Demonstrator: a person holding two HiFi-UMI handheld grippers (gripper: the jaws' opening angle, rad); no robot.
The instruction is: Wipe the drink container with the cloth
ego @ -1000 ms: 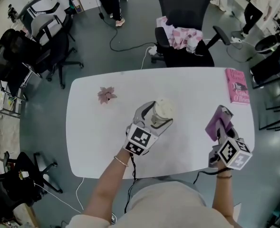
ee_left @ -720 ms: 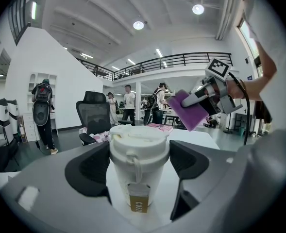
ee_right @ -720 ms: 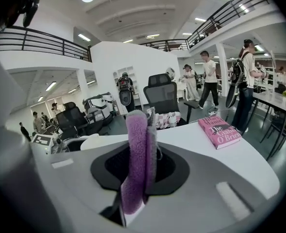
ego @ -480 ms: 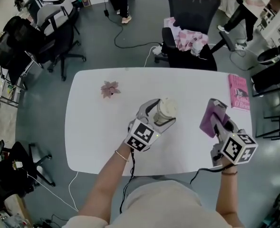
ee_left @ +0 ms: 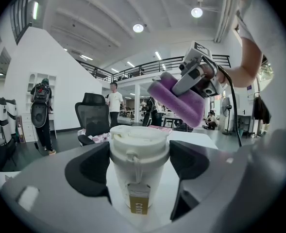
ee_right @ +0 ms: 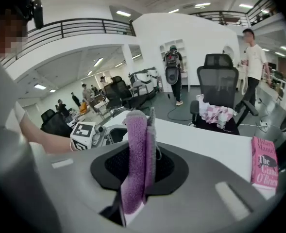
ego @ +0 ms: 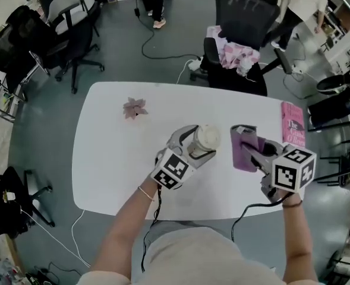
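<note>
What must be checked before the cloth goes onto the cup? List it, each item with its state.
1. Cup gripped: the left gripper has a jaw against each side of it. Ok.
2. Cloth gripped: the right gripper is shut on the folded cloth. Ok.
3. Lid on the cup. Ok.
4. Cloth touching the cup: a gap shows between them in the head view. Not ok.
5. Way between them: only bare table there; the book lies off to the side. Ok.
6. Cup standing on the table or lifted. Cannot tell.
</note>
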